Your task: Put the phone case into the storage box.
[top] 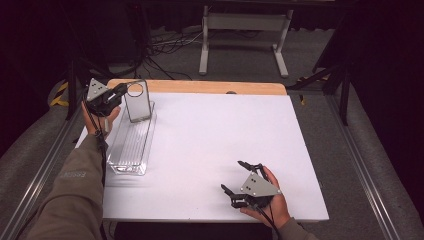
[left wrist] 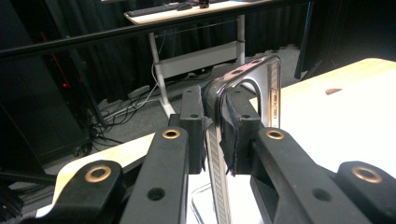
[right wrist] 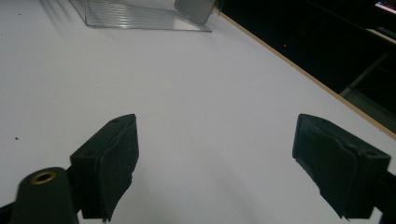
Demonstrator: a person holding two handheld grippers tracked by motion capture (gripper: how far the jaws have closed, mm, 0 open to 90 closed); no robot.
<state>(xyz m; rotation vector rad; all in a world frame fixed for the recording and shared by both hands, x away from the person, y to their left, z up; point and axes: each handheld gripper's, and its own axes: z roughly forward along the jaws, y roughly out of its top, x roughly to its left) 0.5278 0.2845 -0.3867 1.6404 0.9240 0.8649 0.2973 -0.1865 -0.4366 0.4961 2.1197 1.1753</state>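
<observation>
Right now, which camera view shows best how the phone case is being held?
The left gripper view: the left hand-held gripper is shut on the phone case edge. The high view shows the case standing in the clear tray. The right gripper view catches just its corner, far off.

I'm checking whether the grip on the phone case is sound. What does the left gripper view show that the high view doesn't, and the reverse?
Left gripper view: the left tool's pads pinch the phone case's rim, edge on, with side-button cutouts visible.

High view: the clear ribbed tray under the case, the white table, and the right tool open and idle near the front edge.

Both: the case held upright in the left tool.
</observation>
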